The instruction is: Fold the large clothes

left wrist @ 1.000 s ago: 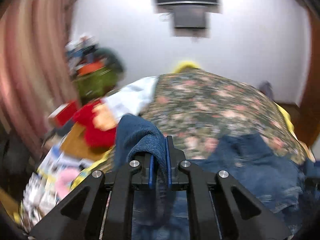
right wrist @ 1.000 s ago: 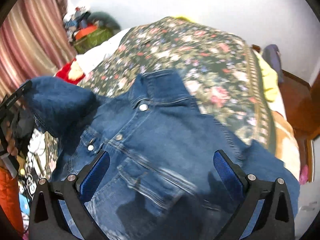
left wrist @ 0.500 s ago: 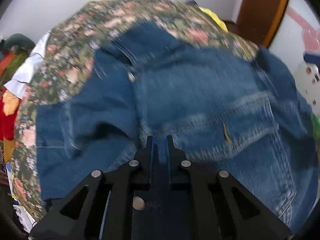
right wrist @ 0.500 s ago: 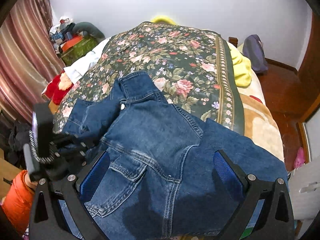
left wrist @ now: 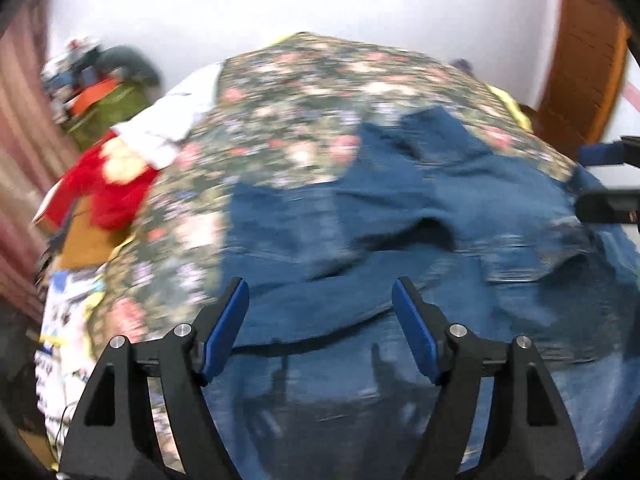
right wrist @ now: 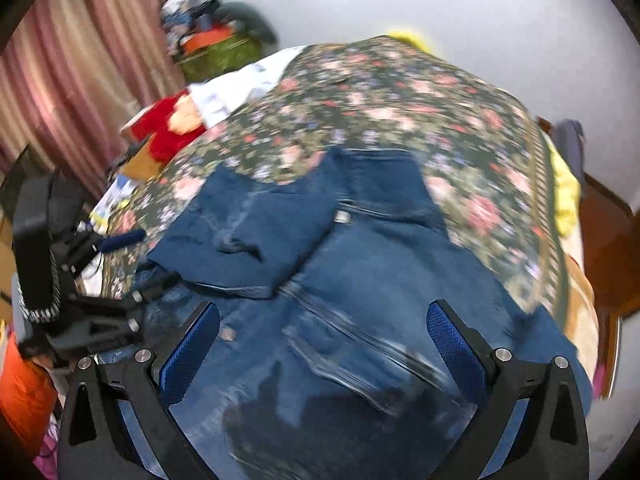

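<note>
Denim jacket [right wrist: 360,280] spread front-up on a bed with a floral bedspread [right wrist: 420,92], collar toward the head of the bed, hem at the near edge. One sleeve [right wrist: 248,236] already folded across the chest on the jacket's left-hand half. Other side draped toward the bed's right edge, where the cloth hangs past the bedspread.

Left claw [left wrist: 320,320] released, blue pads wide apart, nothing between them, hovering just above the folded sleeve near the bed's near-left corner. Right claw [right wrist: 324,344] likewise released and empty, poised over the lower front panel. Both views motion-blurred, so fine seams hard to make out.

Likely step: bringing the second sleeve in. Best done by pinching the cuff or shoulder seam through a single layer, lifting just enough to clear the chest, then laying it flat and parallel to the first sleeve without dragging the body.

Plenty of bare bedspread beyond the collar. Little room on the right, close to the drop-off. Left side crowded by a red plush toy [right wrist: 168,128] and papers beside the bed.
</note>
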